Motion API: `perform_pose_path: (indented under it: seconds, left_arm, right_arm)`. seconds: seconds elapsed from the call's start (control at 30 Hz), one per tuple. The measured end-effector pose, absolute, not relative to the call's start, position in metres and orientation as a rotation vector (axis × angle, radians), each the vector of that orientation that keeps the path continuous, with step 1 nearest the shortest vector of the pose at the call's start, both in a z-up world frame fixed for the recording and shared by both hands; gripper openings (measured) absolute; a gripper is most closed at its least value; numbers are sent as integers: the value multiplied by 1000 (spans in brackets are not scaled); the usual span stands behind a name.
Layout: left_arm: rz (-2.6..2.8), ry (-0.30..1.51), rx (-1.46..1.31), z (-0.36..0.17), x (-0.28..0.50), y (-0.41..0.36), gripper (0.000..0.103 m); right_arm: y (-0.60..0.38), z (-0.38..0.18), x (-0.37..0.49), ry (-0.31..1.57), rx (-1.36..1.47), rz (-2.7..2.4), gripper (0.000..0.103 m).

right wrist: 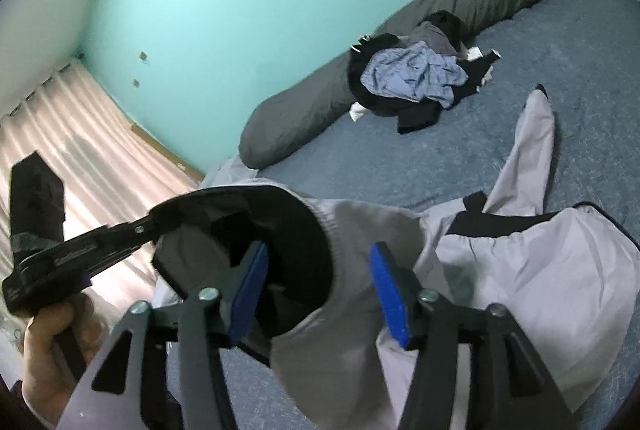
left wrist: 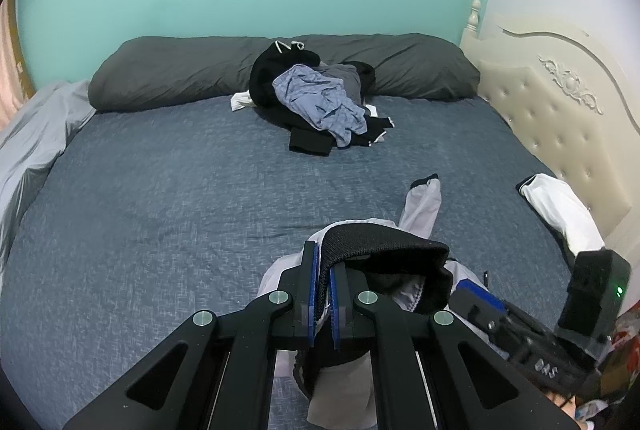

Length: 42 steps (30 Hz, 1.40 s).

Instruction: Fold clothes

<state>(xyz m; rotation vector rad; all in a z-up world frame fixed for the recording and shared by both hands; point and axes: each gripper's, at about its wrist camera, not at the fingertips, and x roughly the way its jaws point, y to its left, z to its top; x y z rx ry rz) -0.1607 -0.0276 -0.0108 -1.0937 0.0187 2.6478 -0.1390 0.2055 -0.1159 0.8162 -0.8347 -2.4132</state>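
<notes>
Left claw (left wrist: 324,282) pinching our grey jacket's (right wrist: 520,290) black hem, right claw (right wrist: 320,294) gaping, we leave it unfolded, pile (left wrist: 320,97) untouched by the bed's (left wrist: 160,209) far edge.

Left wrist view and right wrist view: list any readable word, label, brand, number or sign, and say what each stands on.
"SVQ" or similar, raised letters seen upside down on the body of the right gripper in the left wrist view; the reading is uncertain.
An embossed line on the side of the left gripper in the right wrist view: too blurred to read.
A colourful printed object at the right edge of the left wrist view: no text legible.
Nothing readable on the grey garment, the clothes pile or the walls.
</notes>
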Motion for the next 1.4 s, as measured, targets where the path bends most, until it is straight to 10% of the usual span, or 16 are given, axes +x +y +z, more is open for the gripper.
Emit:
perform_pose_path:
  seconds: [1.4]
  left_arm:
    - [2616,6,-1027,4,-146,-3,5]
  right_arm:
    - [182,-201,-156,-945,1160,-2402,49]
